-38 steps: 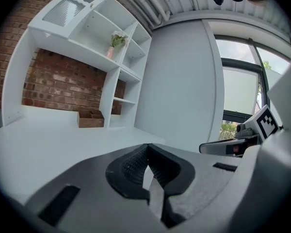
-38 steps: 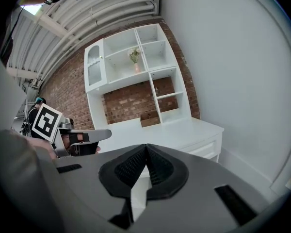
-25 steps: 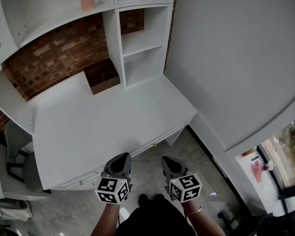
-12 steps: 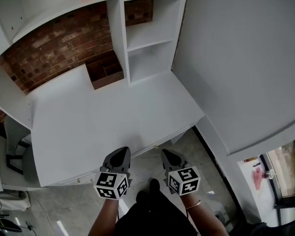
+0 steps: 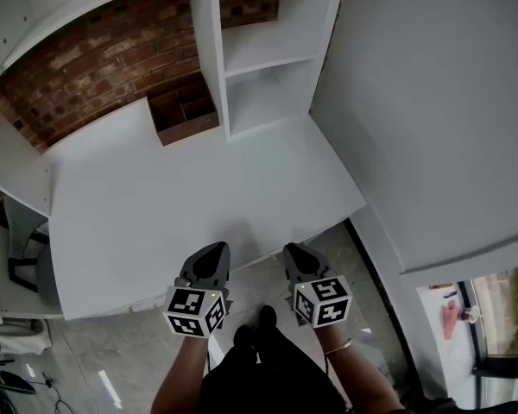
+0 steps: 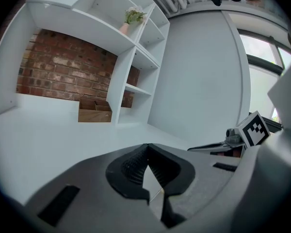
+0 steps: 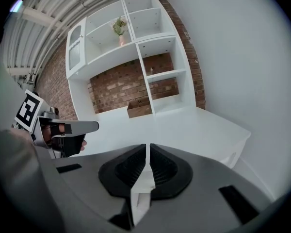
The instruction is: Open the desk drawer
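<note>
The white desk (image 5: 198,197) fills the middle of the head view. Only a thin strip of its drawer front (image 5: 147,304) shows under the near edge. My left gripper (image 5: 209,254) is shut and empty, with its tips over the desk's front edge. The right gripper (image 5: 295,251) is beside it, also shut and empty, just off that edge. In the left gripper view the left gripper (image 6: 146,149) points across the desk top, with the right gripper (image 6: 223,144) at the side. In the right gripper view the right gripper (image 7: 148,147) faces the shelves, and the left gripper (image 7: 82,126) shows at the left.
A brown wooden organiser box (image 5: 183,115) sits at the back of the desk against the brick wall. White shelves (image 5: 259,67) rise behind it, with a small potted plant (image 7: 119,27) on a high shelf. A white wall panel (image 5: 432,102) stands to the right, a chair (image 5: 26,266) to the left.
Both grippers have come forward to the desk's front edge, side by side, still shut. The desk now sits closer and hides most of the drawer fronts.
</note>
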